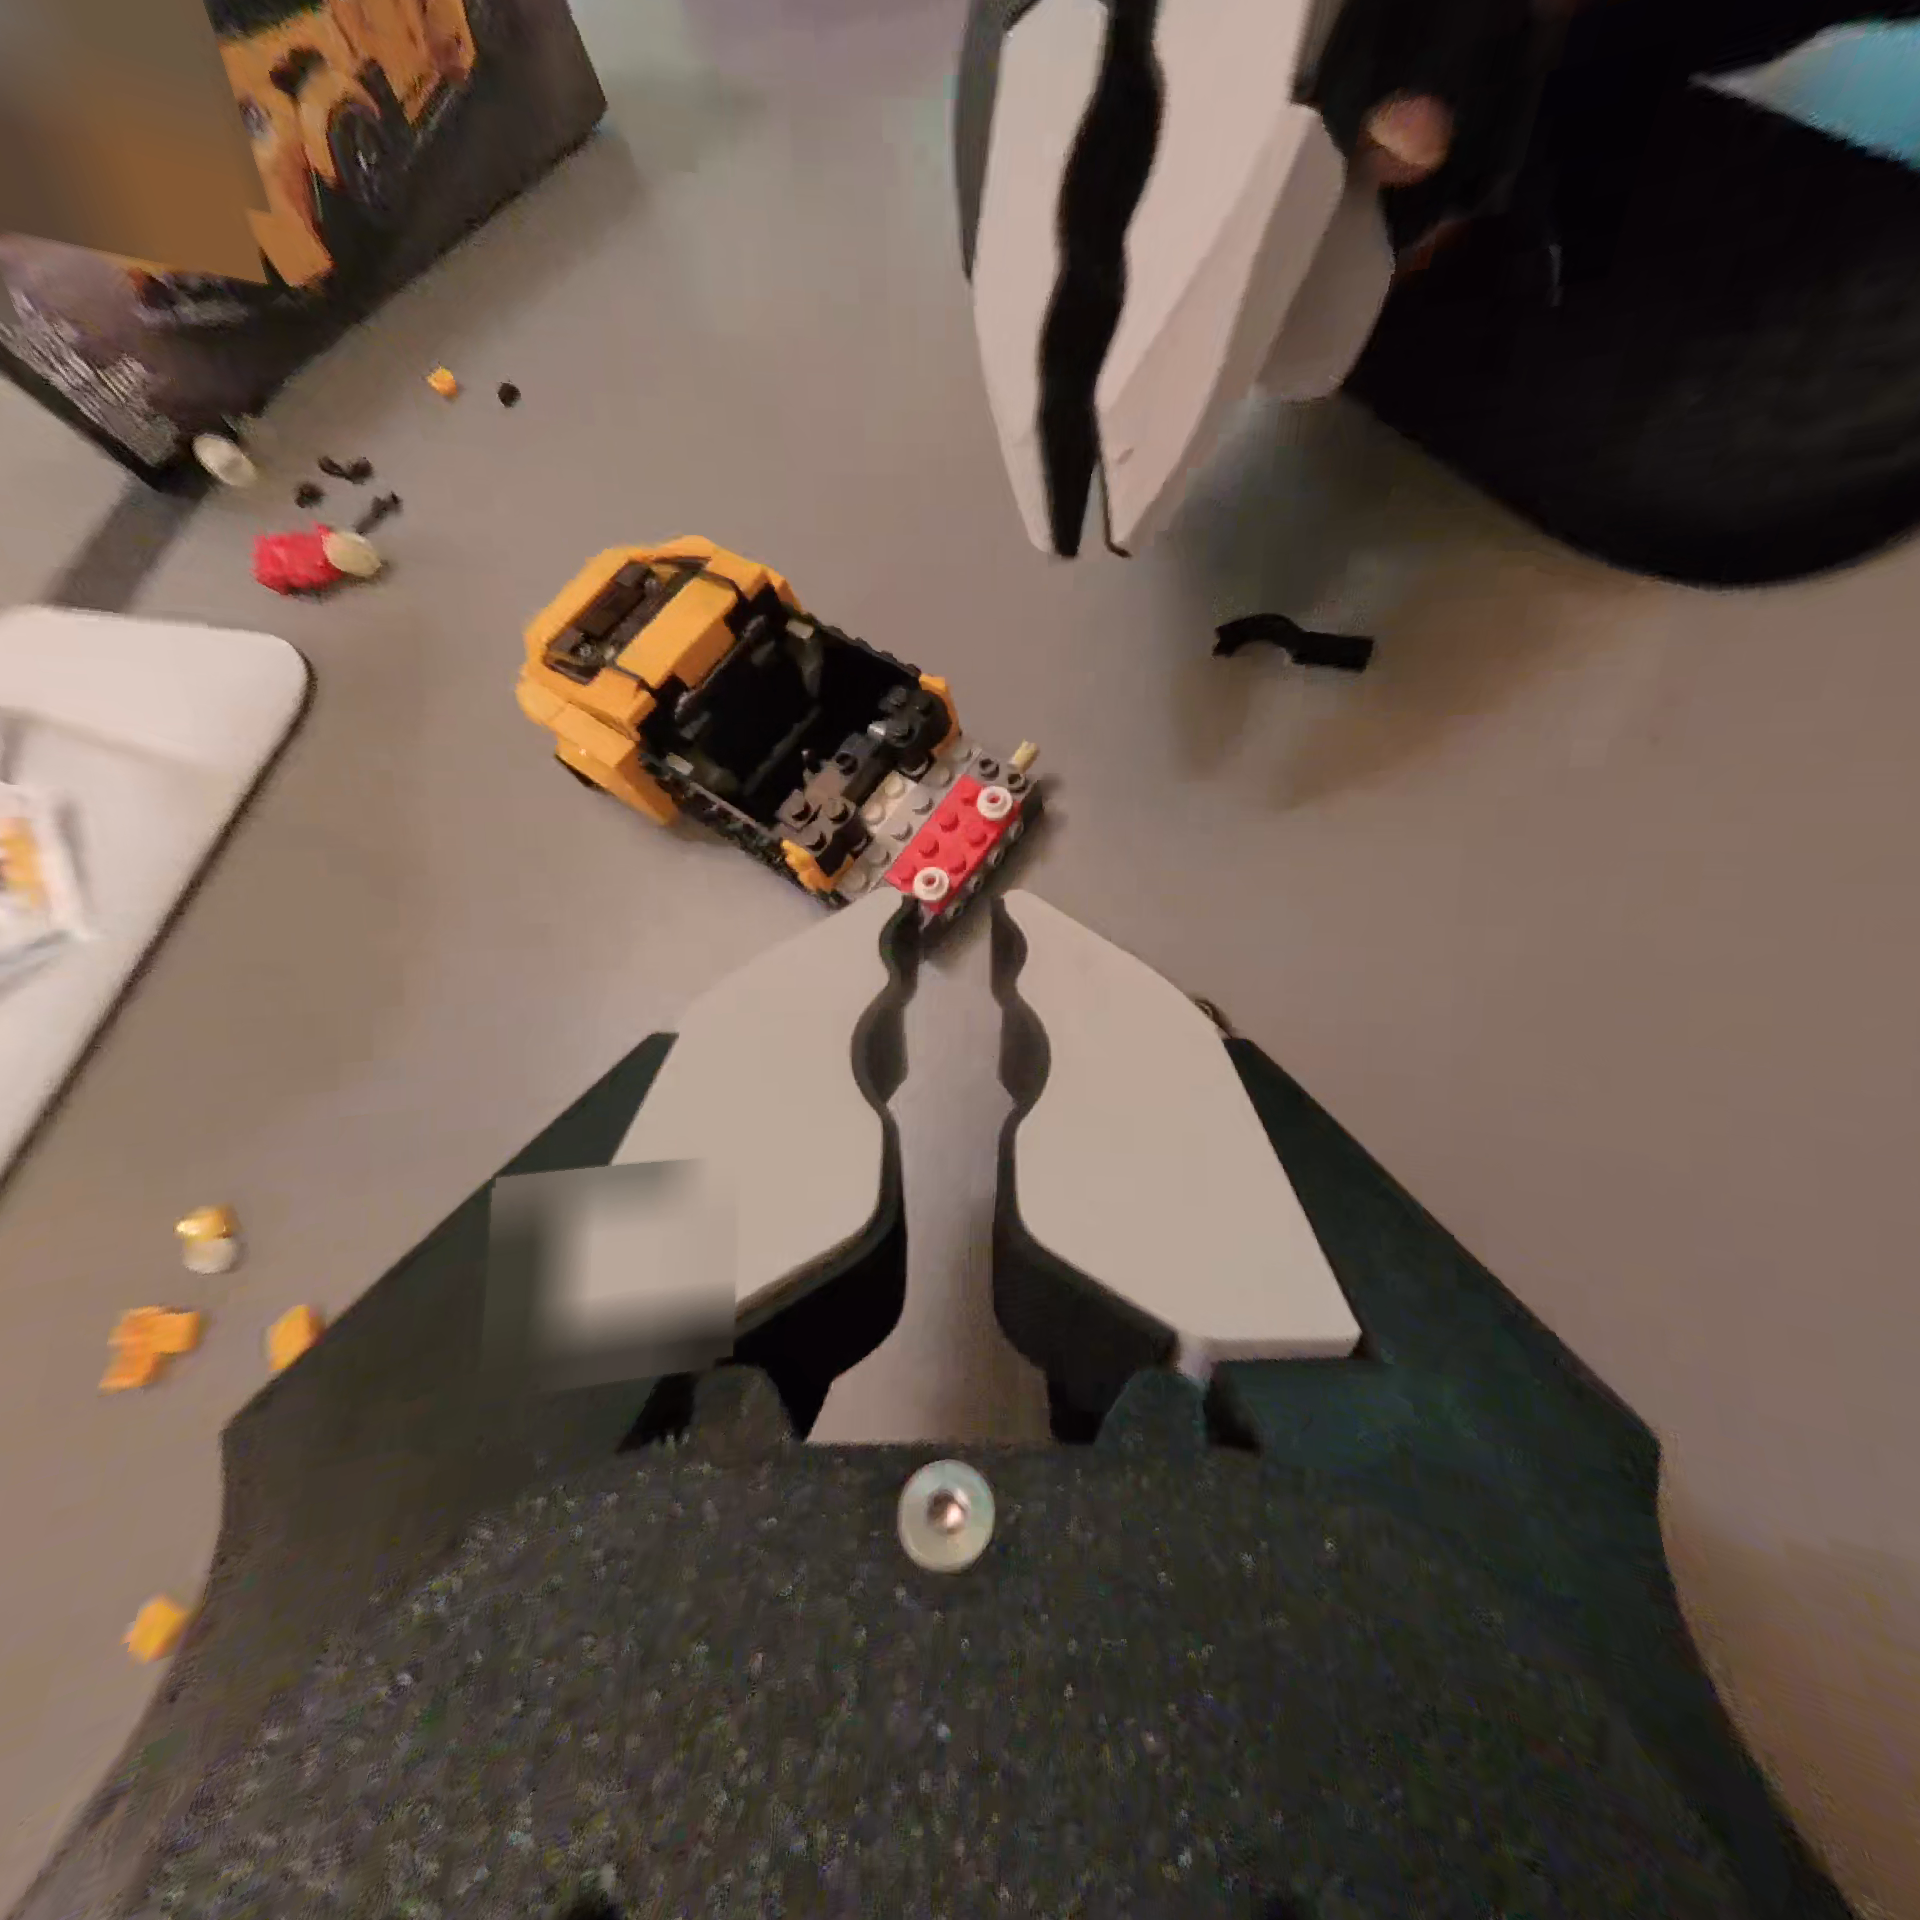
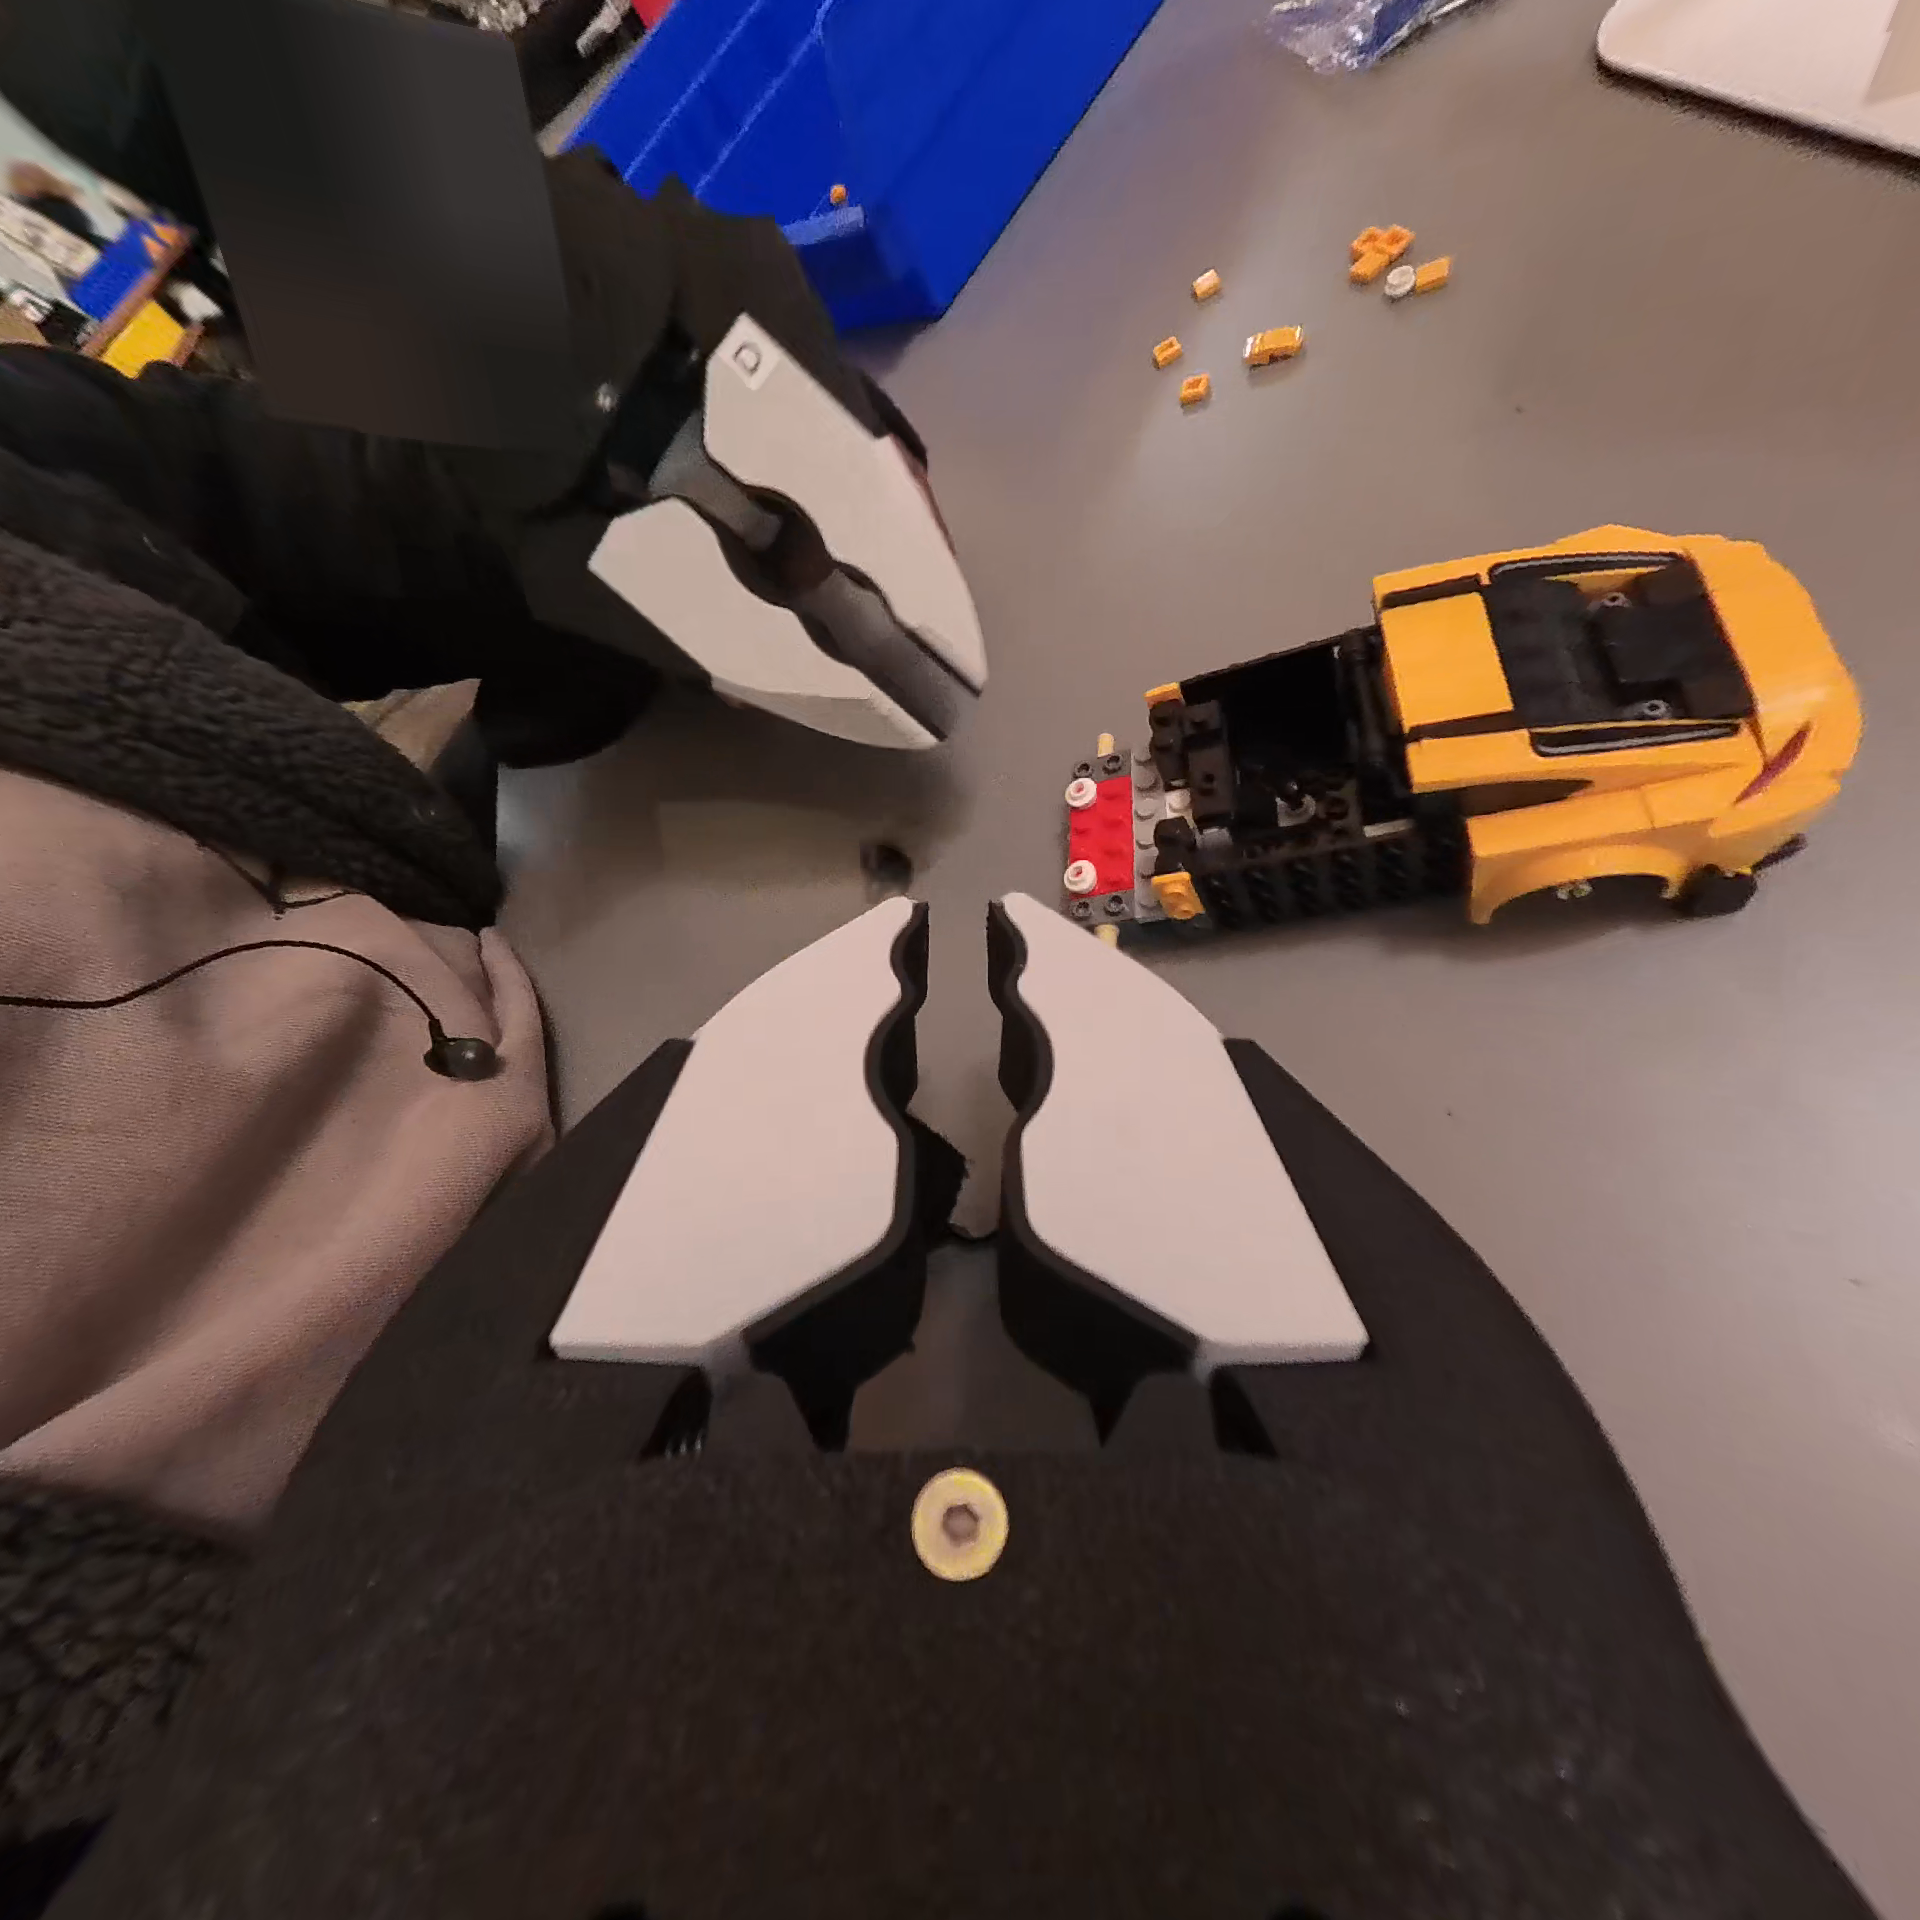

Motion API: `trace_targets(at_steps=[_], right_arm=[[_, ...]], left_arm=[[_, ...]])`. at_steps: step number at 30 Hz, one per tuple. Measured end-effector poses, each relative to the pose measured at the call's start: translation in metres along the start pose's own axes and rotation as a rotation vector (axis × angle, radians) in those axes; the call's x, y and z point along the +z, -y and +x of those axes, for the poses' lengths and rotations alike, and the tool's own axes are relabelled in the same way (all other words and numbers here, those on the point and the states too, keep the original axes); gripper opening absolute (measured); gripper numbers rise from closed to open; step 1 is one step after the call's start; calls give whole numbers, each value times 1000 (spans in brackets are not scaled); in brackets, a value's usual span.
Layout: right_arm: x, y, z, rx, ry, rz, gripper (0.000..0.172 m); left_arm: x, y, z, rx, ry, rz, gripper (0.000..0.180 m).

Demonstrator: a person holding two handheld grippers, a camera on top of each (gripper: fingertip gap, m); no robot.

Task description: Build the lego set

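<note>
Left wrist view shows the left tool (image 1: 951, 914) low over the grey tabletop (image 1: 1455, 1039), its two fingers a narrow gap apart with only bare tabletop showing between them. Its tips sit right at the front end of a partly built yellow toy brick car (image 1: 727, 717), just beside the red plate (image 1: 961, 836) with two white round studs; the left fingertip (image 1: 899, 925) looks to touch the edge of that plate, though contact cannot be told for sure. The right tool (image 1: 1091, 540) hangs above the tabletop beyond the car, blurred, its fingers nearly together and nothing seen between its tips. A small black curved piece (image 1: 1288, 644) lies on the tabletop under it.

Right wrist view has the right tool's own fingers slightly parted over bare tabletop, gripping nothing at the tips. The car lies to the right of them, its open black chassis and red plate nearest the tool. A small dark piece (image 2: 883, 860) lies just ahead of the tips.

Loose orange bricks (image 2: 1278, 343) are scattered beyond the car, near a blue bin (image 2: 883, 135). A printed box (image 1: 312, 208), a red brick (image 1: 291, 559) and a white tray (image 1: 135, 748) lie at the left.
</note>
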State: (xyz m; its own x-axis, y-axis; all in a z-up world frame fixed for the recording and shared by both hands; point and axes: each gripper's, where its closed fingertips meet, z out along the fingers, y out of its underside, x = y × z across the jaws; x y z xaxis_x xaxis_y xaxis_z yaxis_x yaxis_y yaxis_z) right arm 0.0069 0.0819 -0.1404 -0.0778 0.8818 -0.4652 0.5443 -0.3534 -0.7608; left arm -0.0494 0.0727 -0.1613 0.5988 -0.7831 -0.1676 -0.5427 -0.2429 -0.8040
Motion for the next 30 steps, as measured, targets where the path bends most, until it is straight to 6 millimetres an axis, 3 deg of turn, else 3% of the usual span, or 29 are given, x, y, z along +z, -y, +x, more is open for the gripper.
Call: trace_targets(at_steps=[2, 6, 11, 15, 22, 25, 30], right_arm=[[0, -3, 3, -10, -14, -11, 11], [2, -8, -2, -52, 5, -24, 11], [3, -15, -11, -176, 29, -53, 11], [0, -14, -11, -318, -54, -51, 8], [-6, -12, -8, -413, -138, -5, 0], [-5, -20, -14, -442, -121, -40, 0], [1, -35, -27, -517, -113, -106, 0]], left_arm=[[3, -8, 3, -82, -92, -56, 25], [-8, -19, 20, -107, -264, -95, 23], [-12, -15, 87, -47, -515, -136, 23], [-8, -22, 118, 26, -599, -192, 25], [-7, -28, 119, 57, -577, -245, 20], [-12, -29, 117, 65, -566, -258, 24], [-21, -30, 118, 75, -558, -236, 16]])
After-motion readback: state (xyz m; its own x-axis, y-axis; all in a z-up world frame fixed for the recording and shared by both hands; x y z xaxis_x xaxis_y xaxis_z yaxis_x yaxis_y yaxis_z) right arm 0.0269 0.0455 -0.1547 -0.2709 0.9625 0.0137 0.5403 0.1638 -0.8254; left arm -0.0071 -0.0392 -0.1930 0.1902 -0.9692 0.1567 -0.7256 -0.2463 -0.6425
